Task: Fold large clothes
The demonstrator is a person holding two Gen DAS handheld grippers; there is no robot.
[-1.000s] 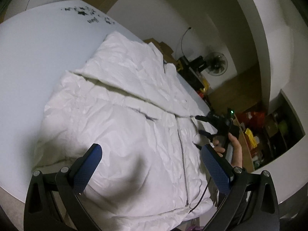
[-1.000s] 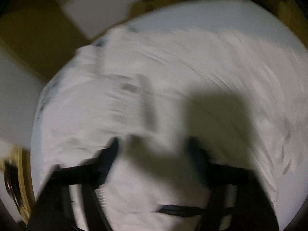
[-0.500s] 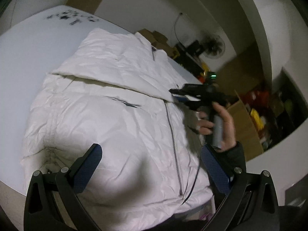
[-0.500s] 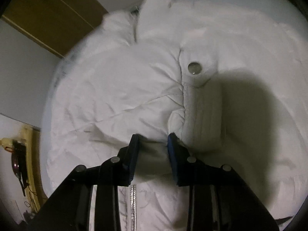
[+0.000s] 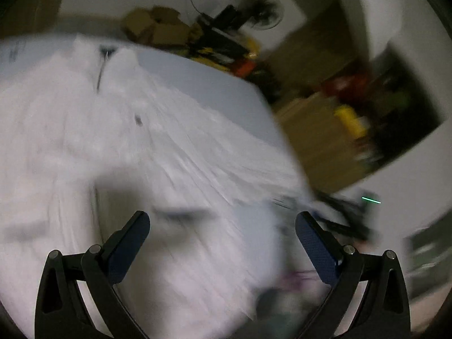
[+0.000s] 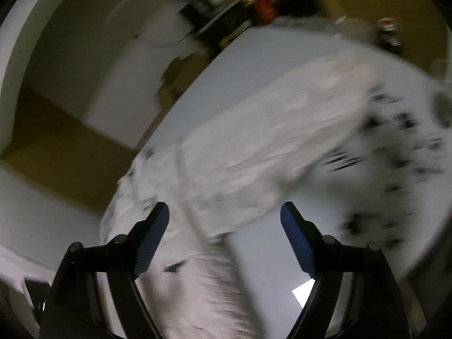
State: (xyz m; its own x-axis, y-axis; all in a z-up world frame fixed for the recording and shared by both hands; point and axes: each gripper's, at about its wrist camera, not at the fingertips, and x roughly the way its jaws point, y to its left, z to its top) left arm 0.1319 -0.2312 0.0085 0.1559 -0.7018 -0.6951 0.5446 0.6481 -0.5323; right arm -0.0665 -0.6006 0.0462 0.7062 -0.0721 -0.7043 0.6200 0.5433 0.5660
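- Jacket [image 5: 118, 147] lies spread on the white table [image 5: 214, 90], zip up.
- Right gripper [image 6: 224, 216]: jaws just opened, spread, nothing between; likely a sleeve fold just let go.
- Left gripper [image 5: 221, 223] spread, empty, above the near hem.
- Next, probably: a fresh grip on an edge, then fold across.

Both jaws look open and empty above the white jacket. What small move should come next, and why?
Probably bring the right gripper down to the nearest edge of the white jacket and close on it. Its jaws have just been opening and hold nothing, the left gripper is open too, and the jacket lies spread on the table, not yet folded small.
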